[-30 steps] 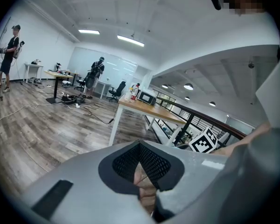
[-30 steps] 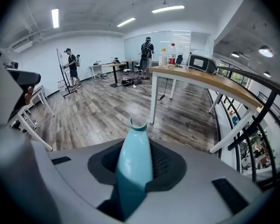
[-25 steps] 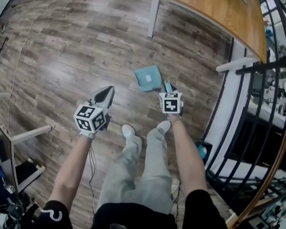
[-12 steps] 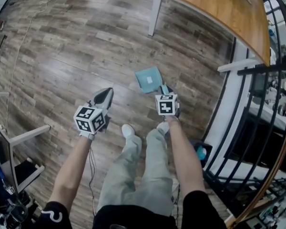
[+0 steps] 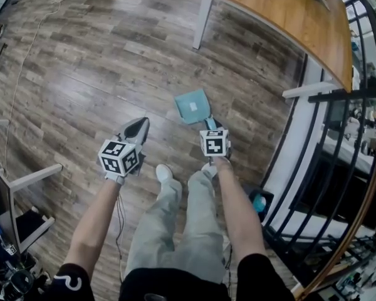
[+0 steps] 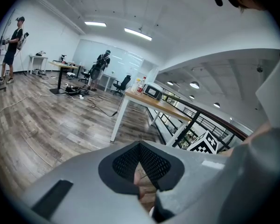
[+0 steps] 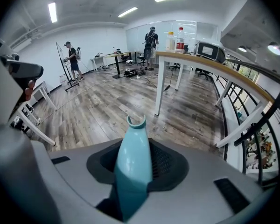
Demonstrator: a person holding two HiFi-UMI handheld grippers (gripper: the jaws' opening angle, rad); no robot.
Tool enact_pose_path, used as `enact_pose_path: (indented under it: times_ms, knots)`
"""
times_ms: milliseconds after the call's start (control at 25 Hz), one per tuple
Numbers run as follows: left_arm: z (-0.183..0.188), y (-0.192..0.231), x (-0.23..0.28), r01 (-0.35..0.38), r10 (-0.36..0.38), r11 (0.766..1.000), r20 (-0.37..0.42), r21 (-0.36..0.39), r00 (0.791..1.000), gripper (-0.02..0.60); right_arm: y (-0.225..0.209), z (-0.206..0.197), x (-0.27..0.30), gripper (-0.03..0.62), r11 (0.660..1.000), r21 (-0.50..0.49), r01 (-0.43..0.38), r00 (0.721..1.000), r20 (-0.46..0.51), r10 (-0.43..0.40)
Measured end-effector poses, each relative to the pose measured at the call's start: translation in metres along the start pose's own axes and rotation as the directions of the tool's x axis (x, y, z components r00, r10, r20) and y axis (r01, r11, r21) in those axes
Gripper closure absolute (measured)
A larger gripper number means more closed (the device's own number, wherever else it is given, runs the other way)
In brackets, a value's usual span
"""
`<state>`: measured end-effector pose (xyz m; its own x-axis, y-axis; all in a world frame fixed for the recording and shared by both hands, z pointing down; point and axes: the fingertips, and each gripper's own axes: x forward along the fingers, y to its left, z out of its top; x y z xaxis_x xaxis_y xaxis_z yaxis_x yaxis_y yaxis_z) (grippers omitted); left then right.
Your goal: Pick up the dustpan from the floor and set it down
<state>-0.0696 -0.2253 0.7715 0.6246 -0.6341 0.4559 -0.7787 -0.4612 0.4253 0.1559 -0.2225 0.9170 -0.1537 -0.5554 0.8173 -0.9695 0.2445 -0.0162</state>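
Gently settle dustpan (image 5: 193, 107), low at floor (image 5: 113, 61) ahead, flat before full release; handle (image 7: 130, 134) pinched in right gripper (image 7: 134, 164), jaws just easing apart. Keep left gripper (image 6: 140, 169), pressed together and empty, clear.

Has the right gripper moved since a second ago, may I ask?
Yes: the right gripper shifted left and down-picture, away from the table leg; its jaws have just been opening, dustpan handle between them.

Both forearms extend forward and down, the left gripper (image 5: 138, 127) with jaws closed together and empty, the right gripper (image 5: 210, 127) angled steeply downward, its jaws, which have just been opening, contacting the dustpan handle (image 7: 133, 162) between them.
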Motion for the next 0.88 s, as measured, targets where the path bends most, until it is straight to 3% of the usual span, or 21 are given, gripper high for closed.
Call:
enact_pose_path:
  times_ms: [320,880]
  knots:
    - [0.006,-0.004,-0.005,-0.010,0.010,1.000,0.001,-0.003,1.000,0.586,0.002,0.000,-0.012,0.430,0.997,0.050,-0.050,0.999,-0.017,0.051]
    - [0.064,-0.034,-0.047,-0.014,0.015,1.000,0.065,-0.006,0.998,0.586,0.004,0.075,-0.105,0.418,0.993,0.094,-0.065,0.990,0.135,0.052]
